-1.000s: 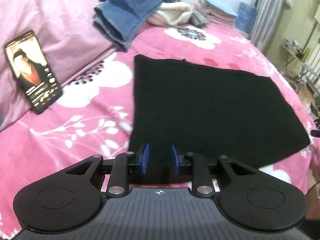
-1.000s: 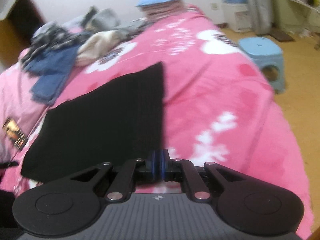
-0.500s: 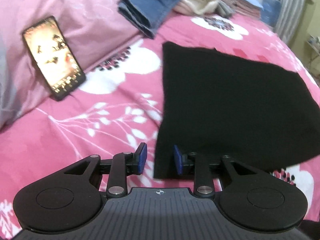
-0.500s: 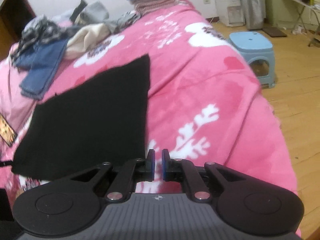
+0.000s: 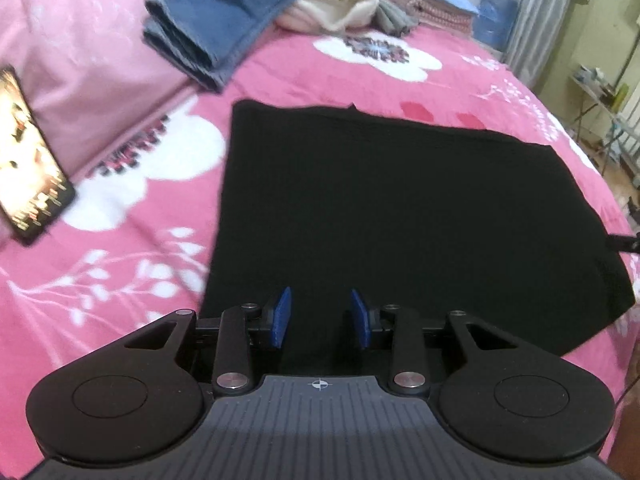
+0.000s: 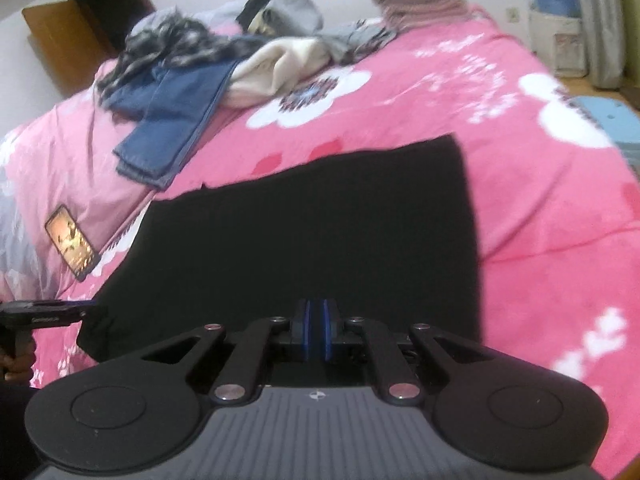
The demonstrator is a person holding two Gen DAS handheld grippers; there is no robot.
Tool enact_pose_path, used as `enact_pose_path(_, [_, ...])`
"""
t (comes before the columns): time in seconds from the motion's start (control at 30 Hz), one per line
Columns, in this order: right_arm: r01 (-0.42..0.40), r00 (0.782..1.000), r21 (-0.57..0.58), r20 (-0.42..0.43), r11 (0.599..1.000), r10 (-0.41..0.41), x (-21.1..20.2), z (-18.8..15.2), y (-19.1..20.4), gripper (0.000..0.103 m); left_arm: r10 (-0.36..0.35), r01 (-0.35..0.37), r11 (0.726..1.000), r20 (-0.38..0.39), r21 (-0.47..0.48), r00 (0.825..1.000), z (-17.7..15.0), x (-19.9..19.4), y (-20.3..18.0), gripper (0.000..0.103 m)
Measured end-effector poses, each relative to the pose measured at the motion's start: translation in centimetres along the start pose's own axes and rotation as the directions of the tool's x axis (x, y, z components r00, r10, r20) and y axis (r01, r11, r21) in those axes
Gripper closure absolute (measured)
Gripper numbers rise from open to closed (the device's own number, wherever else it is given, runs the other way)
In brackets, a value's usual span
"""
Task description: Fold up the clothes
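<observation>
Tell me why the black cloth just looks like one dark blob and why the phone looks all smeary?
Left wrist view: the black cloth shows no folds or weave in the dim light, and the glowing phone is washed out and blurred. Right wrist view: the cloth's edges and the jeans are soft with blur, and the fisheye lens bends the bed.

Lying flat on a big bed (image 5: 460, 80) with a pink flowery cover: a black cloth (image 5: 400, 208) in the middle. Sitting farther back: folded blue jeans (image 5: 216, 36), a cream top (image 5: 336, 8), a messy clothes heap (image 6: 180, 44). Leaning at the pillow side: a glowing phone (image 5: 28, 160).
</observation>
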State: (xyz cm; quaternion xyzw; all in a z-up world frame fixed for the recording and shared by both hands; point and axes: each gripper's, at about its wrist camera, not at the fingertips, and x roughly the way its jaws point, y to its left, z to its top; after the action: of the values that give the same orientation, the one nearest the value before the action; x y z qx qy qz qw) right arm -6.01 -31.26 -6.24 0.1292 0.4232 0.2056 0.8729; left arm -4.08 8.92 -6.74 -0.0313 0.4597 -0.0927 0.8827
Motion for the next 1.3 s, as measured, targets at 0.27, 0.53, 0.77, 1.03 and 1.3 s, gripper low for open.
enact_pose_path(0.27, [0.038,0.999,0.09,-0.041,0.995,-0.034,1.3,-1.0,-2.2,0.097,0.058,-0.058,0.994,0.007,-0.098,0.998,0.4,0.0,2.3,0.07])
enact_pose_path(0.53, [0.112,0.993,0.177,0.022,0.978,-0.118,-1.4,-0.7,-4.0,0.096,0.121,-0.113,0.98,0.035,-0.161,0.992,0.2,-3.4,4.2,0.07])
enact_pose_path(0.77, [0.101,0.99,0.112,0.083,0.988,-0.111,-3.8,2.1,-2.1,0.096,0.164,-0.159,0.972,0.011,-0.174,0.986,-0.6,-5.1,4.6,0.065])
enact_pose_path(1.03, [0.015,0.995,-0.152,0.099,0.988,0.0,-5.0,9.2,5.5,0.096,0.147,-0.144,0.969,0.001,-0.199,0.989,-1.6,-5.5,4.2,0.062])
enact_pose_path(1.3, [-0.176,0.984,-0.312,-0.023,0.934,0.177,-1.8,14.9,14.8,0.083,0.142,-0.145,0.97,-0.028,-0.197,0.989,-1.4,-6.0,4.3,0.051])
